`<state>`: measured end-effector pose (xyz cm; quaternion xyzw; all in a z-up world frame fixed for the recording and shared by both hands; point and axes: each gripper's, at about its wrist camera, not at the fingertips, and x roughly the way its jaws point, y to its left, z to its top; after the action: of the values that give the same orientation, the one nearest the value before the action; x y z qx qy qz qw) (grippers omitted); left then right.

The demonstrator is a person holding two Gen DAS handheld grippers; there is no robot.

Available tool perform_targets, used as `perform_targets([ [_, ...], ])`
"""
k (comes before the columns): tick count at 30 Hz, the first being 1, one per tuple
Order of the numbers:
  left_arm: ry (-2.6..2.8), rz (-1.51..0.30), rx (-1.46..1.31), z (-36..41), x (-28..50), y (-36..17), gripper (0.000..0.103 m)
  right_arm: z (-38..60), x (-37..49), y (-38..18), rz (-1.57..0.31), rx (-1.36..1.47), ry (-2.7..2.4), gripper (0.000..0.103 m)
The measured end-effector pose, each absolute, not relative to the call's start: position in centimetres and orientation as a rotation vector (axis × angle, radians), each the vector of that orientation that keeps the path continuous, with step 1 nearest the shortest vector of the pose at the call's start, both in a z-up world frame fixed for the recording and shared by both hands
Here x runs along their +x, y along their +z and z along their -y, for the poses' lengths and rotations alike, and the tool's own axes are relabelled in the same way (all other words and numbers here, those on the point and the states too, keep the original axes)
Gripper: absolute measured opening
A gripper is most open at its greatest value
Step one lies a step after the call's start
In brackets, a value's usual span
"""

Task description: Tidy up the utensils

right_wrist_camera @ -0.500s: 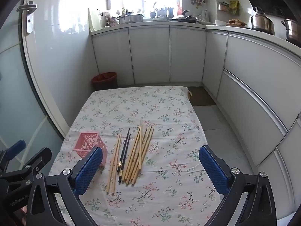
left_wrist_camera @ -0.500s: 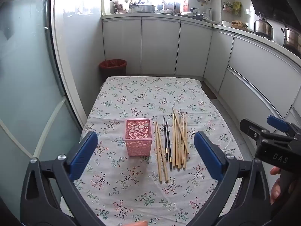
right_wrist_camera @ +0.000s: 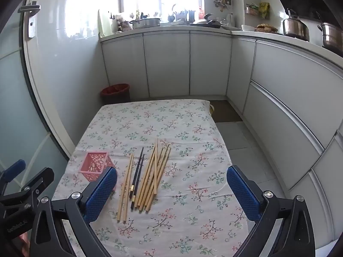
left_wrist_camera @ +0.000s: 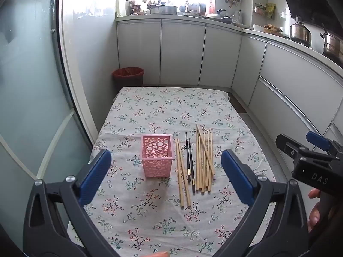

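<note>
Since the earlier frames nothing on the table has shifted; both views sit a touch nearer the table, otherwise matching.

Left gripper [left_wrist_camera: 166, 175]: jaws spread wide, nothing between the pads, above the near half of the table. Right gripper [right_wrist_camera: 171, 190]: jaws likewise spread wide and empty, to the right of the left one.

Pink perforated basket [left_wrist_camera: 157, 156] stands upright on the floral tablecloth [left_wrist_camera: 150, 107], empty as far as visible. Just right of it, apart: two light wooden chopsticks [left_wrist_camera: 182, 175], then a dark pair [left_wrist_camera: 190, 162], then a loose bundle of wooden chopsticks [left_wrist_camera: 204, 160] with one lying crossed over the others. All lie flat, lengthwise away from the cameras.

Surroundings: red bin [left_wrist_camera: 128, 73] on the floor beyond the table's far end; white cabinets [left_wrist_camera: 182, 51] behind and to the right; kettle [left_wrist_camera: 300, 32] and pots on the counter. Nothing stands between the grippers and the chopsticks.
</note>
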<state>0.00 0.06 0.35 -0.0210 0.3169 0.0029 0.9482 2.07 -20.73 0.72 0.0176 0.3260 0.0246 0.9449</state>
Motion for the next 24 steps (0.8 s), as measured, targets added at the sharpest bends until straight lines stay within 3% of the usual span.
perform_targets([
  [24, 0.006, -0.651, -0.054, 0.24, 0.09, -0.04, 0.102, 20.50, 2.56, 1.14, -0.662, 0.031, 0.049, 0.103],
])
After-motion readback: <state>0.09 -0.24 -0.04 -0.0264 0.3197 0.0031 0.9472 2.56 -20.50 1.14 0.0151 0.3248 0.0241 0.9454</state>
